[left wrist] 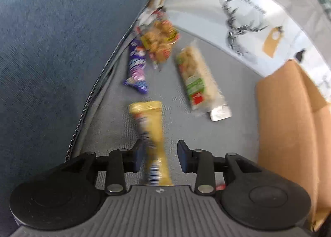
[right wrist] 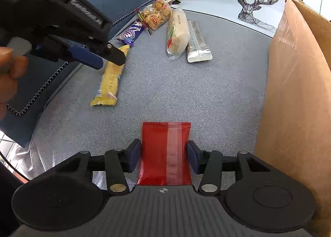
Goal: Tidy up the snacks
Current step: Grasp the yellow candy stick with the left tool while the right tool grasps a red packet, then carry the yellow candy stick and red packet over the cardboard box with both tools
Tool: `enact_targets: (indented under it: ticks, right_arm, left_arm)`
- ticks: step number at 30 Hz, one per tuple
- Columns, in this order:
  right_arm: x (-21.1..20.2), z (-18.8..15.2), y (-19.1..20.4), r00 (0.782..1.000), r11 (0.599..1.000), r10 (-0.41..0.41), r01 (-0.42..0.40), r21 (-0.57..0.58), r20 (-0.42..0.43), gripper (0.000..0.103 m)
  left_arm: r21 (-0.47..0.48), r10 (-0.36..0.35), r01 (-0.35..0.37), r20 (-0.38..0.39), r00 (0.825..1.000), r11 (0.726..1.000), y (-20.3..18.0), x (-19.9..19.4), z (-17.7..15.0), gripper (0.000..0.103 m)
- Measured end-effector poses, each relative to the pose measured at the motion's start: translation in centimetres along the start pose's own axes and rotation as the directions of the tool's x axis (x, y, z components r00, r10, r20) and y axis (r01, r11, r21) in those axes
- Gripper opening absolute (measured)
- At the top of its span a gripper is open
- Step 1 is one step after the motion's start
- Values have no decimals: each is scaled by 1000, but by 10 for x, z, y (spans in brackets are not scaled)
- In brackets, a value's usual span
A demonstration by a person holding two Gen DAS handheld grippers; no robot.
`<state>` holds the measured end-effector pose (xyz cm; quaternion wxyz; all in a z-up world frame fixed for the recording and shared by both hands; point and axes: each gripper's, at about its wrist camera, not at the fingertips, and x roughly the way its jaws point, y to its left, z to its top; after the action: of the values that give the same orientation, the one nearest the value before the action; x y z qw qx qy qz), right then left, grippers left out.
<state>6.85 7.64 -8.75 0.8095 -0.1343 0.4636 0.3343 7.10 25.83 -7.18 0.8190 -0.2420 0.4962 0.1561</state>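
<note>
My left gripper (left wrist: 160,157) is open above a yellow snack bar (left wrist: 152,131) that lies on the grey couch seat between the fingers; it also shows in the right wrist view (right wrist: 110,76), with the left gripper (right wrist: 103,57) hovering over its far end. My right gripper (right wrist: 164,155) is open around a red snack packet (right wrist: 165,152), its pads close to the packet's sides. Farther back lie a purple bar (left wrist: 135,67), a clear cookie bag (left wrist: 160,42), a rice-cake pack (left wrist: 195,75) and a silver pack (right wrist: 197,43).
A cardboard box (right wrist: 293,100) stands at the right of the seat. A dark blue cushion with a chain (right wrist: 47,84) lies at the left. A white deer-print cloth (right wrist: 254,3) covers the back.
</note>
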Motion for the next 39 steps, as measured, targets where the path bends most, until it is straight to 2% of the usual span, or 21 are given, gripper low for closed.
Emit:
enact_targets:
  ticks: [2, 4, 10, 11, 12, 15, 21, 24, 39]
  right_arm:
    - [1, 0, -1, 1000, 1000, 2, -2, 0, -3, 51]
    - [1, 0, -1, 1000, 1000, 2, -2, -5, -6, 51]
    - [2, -1, 0, 1000, 1000, 1, -1, -25, -11, 51]
    - [2, -1, 0, 1000, 1000, 0, 0, -24, -10, 51]
    - [3, 0, 0, 1000, 1000, -1, 1, -22, -9, 51]
    - [1, 0, 1, 1000, 1000, -8, 8, -19, 3, 45]
    - [-4, 2, 1, 1000, 1000, -17, 17, -16, 23, 44]
    - [0, 0, 2, 1000, 999, -28, 28, -23, -4, 45]
    - [2, 1, 3, 1000, 999, -31, 30, -21, -7, 46]
  left_arm:
    - [-1, 30, -30, -36, 999, 1000, -3, 10, 3, 39]
    - [2, 27, -27, -64, 998, 1000, -10, 20, 5, 39]
    - [48, 35, -31, -86, 996, 998, -15, 26, 2, 38]
    - [49, 35, -31, -89, 995, 998, -15, 27, 2, 35]
    - [56, 39, -34, -89, 995, 998, -16, 28, 2, 23]
    - [75, 35, -29, -84, 996, 997, -19, 31, 0, 16]
    - [112, -16, 29, -111, 994, 993, -27, 29, -6, 16]
    - [118, -12, 27, -125, 992, 993, -27, 30, -7, 17]
    - [152, 0, 20, -127, 992, 988, -30, 30, -7, 17]
